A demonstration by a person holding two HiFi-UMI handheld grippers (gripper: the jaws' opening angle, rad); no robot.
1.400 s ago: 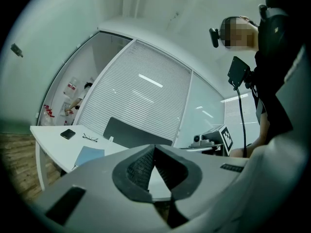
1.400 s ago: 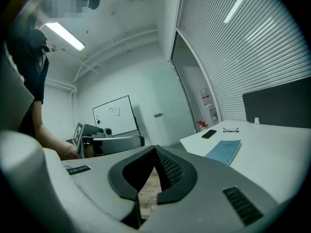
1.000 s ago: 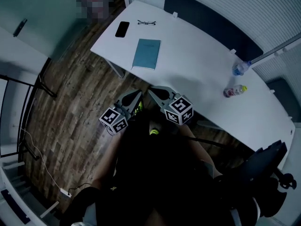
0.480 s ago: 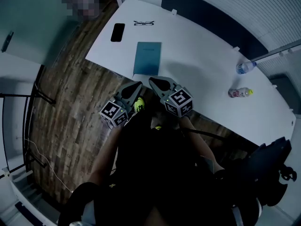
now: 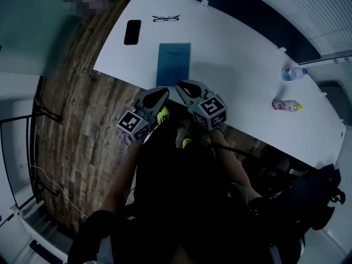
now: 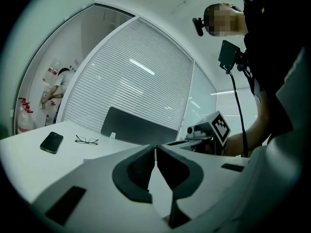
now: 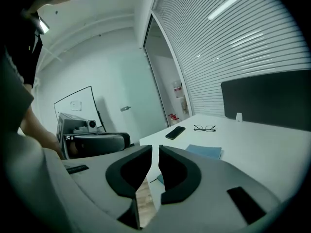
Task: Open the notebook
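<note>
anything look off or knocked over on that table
Nothing stands out. The closed notebook lies flat near the table edge, phone and glasses beyond it. Whether the two bottles at the right stand or lie, I cannot tell.

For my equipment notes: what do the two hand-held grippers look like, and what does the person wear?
The left gripper and the right gripper look alike: a light grey shell with two dark, curved jaw pads narrowing to a tip. Each carries a cube with black-and-white square markers. Dark rectangular slots mark the shells. The person wears dark clothing.
</note>
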